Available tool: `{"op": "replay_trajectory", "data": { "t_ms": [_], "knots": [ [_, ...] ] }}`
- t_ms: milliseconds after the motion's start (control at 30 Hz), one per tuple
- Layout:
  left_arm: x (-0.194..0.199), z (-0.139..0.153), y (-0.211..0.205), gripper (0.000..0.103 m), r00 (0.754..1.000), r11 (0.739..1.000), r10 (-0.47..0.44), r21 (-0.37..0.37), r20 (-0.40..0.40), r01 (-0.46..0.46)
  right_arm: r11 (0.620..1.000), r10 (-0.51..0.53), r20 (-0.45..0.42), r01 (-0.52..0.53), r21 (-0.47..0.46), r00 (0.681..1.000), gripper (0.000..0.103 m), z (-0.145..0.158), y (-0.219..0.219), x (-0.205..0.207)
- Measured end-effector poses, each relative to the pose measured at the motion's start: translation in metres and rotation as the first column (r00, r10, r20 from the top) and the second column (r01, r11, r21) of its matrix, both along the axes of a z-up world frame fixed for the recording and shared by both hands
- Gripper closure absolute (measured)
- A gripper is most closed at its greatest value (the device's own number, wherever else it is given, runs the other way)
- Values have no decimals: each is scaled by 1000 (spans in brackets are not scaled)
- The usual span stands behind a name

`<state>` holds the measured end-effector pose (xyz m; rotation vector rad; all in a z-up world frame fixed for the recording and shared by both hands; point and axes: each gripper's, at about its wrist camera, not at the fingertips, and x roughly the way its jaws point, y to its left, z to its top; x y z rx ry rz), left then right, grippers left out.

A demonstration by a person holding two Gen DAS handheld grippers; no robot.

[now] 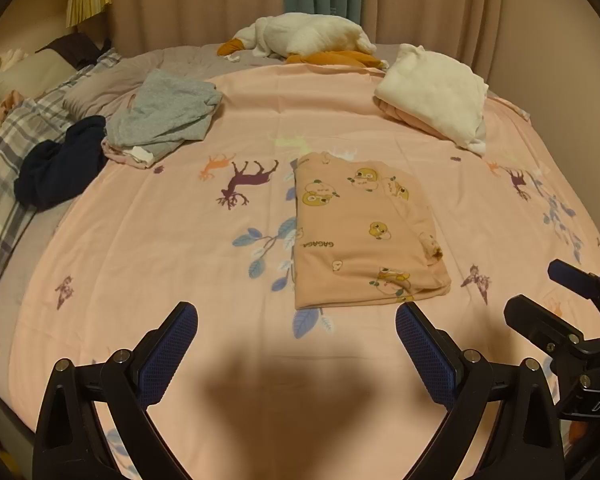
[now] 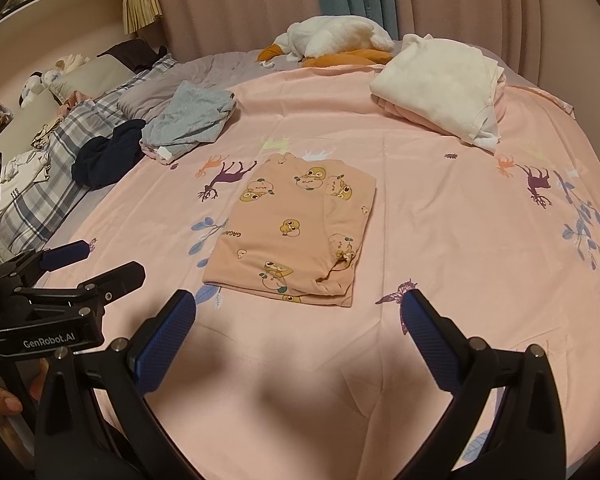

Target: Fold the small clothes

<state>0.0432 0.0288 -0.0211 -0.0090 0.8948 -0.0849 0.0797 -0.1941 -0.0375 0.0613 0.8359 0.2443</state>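
Peach duck top (image 1: 360, 232), folded flat, lies mid bed (image 1: 159, 272) w/ "GAGAGA" on it. Left hand-held gripper (image 1: 295, 344) & right hand-held gripper (image 2: 300, 320) both spread wide at 6 o'clock, holding nothing. "GenRobot.AI" on left one.

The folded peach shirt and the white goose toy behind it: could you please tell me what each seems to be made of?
The peach shirt looks like soft matte cotton knit, judging by its limp, rounded folds and printed cartoon ducks; the exact fibre is unclear. The goose toy looks like fuzzy plush, with a fluffy white body and smoother orange fabric at the beak and feet.
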Motion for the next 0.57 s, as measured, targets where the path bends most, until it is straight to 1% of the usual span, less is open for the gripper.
{"op": "replay_trajectory", "data": {
  "t_ms": [567],
  "knots": [
    [0,-1,4,5,1000,1000,4,3,-1,-4,1000,-4,-7,4,-1,1000,0,-4,0,-1]
  ]
}}
